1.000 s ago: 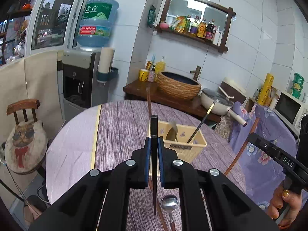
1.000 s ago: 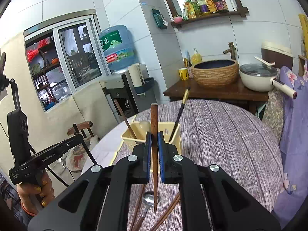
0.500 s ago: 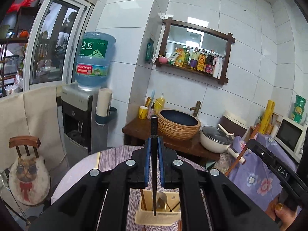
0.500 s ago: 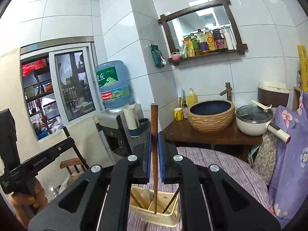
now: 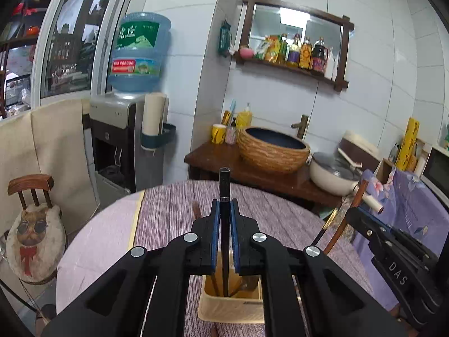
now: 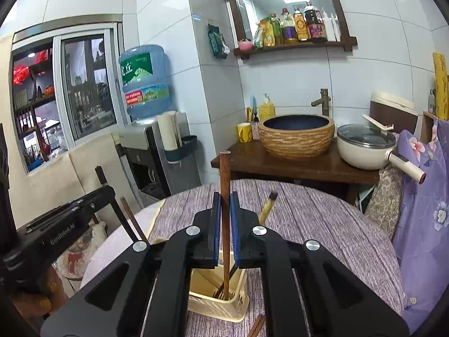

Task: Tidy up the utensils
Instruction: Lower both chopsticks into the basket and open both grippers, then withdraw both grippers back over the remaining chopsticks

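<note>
Black chopstick (image 5: 224,196) clamped, cream basket (image 5: 230,306) now nearer, directly below.

Kitchen corner beyond a round table (image 5: 174,219) covered in purple striped cloth.
A blue water bottle (image 5: 139,53) tops a grey dispenser (image 5: 118,143) far left; right of it, a woven-pattern basin (image 6: 296,136) and cream lidded pot (image 6: 364,147) sit on a dark wooden counter (image 6: 294,167) under a bottle-lined wall shelf (image 6: 294,45).
</note>
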`<move>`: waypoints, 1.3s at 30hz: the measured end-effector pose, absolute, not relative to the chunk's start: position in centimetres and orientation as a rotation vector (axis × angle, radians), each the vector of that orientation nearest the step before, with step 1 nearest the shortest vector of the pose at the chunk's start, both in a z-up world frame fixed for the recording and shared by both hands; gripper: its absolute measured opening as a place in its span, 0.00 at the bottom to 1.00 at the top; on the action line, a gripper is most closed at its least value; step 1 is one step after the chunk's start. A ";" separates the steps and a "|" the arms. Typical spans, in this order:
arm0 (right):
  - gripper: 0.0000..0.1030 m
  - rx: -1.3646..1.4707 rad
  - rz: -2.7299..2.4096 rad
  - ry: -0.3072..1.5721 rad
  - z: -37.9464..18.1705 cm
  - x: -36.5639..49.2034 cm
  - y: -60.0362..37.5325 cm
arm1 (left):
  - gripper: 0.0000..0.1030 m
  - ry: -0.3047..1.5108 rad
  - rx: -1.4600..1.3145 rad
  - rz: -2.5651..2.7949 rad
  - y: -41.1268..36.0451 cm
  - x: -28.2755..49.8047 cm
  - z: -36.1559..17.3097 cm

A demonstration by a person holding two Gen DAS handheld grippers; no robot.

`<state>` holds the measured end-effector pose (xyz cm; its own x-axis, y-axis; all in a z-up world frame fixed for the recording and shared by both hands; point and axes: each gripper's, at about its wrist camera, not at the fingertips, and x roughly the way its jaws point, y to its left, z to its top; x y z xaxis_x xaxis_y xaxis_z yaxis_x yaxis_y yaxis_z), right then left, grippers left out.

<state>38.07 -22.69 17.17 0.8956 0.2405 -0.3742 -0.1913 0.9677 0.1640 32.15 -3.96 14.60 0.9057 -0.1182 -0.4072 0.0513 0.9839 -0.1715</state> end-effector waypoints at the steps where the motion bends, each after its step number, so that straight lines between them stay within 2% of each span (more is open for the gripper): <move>1: 0.08 0.126 0.225 0.410 16.7 38.1 -22.7 | 0.08 0.445 -0.159 -0.090 -4.0 32.4 14.0; 11: 0.08 0.113 0.229 0.396 14.8 37.6 -23.1 | 0.11 0.486 -0.175 -0.092 -3.7 32.3 11.6; 12: 0.08 0.107 0.229 0.384 14.8 37.2 -23.1 | 0.18 0.484 -0.178 -0.096 -3.6 32.1 11.6; 13: 0.11 0.102 0.227 0.375 14.8 36.8 -23.1 | 0.34 0.475 -0.179 -0.096 -3.5 31.7 11.7; 14: 0.15 0.098 0.227 0.365 14.9 36.3 -23.1 | 0.43 0.459 -0.181 -0.090 -3.3 31.2 11.9; 15: 0.30 0.099 0.228 0.357 15.0 35.8 -23.2 | 0.55 0.442 -0.182 -0.082 -3.2 30.6 12.0; 16: 0.49 0.100 0.224 0.335 15.1 34.8 -23.4 | 0.59 0.425 -0.185 -0.076 -3.0 30.0 12.1; 17: 0.56 0.099 0.221 0.322 15.2 34.1 -23.4 | 0.61 0.417 -0.187 -0.077 -2.9 29.4 12.1; 20: 0.61 0.082 0.220 0.306 14.9 31.9 -23.6 | 0.75 0.411 -0.198 -0.082 -2.2 27.5 11.6; 22: 0.72 0.087 0.217 0.329 14.1 30.5 -24.0 | 0.81 0.420 -0.207 -0.081 -1.9 26.7 11.1; 25: 0.75 0.095 0.196 0.398 12.3 29.5 -24.5 | 0.87 0.463 -0.219 -0.078 -1.3 25.5 9.4; 30: 0.81 0.060 0.142 0.571 7.2 28.8 -25.0 | 0.88 0.567 -0.197 -0.024 0.0 24.1 5.5; 39: 0.81 0.094 0.079 0.789 -1.0 28.1 -25.8 | 0.88 0.720 -0.152 0.010 0.4 22.0 -0.4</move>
<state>28.07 -25.79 -0.98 0.7018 0.1059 -0.7045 -0.0352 0.9928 0.1141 22.00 0.37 -0.40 0.7524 -0.0435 -0.6573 -0.0614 0.9888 -0.1357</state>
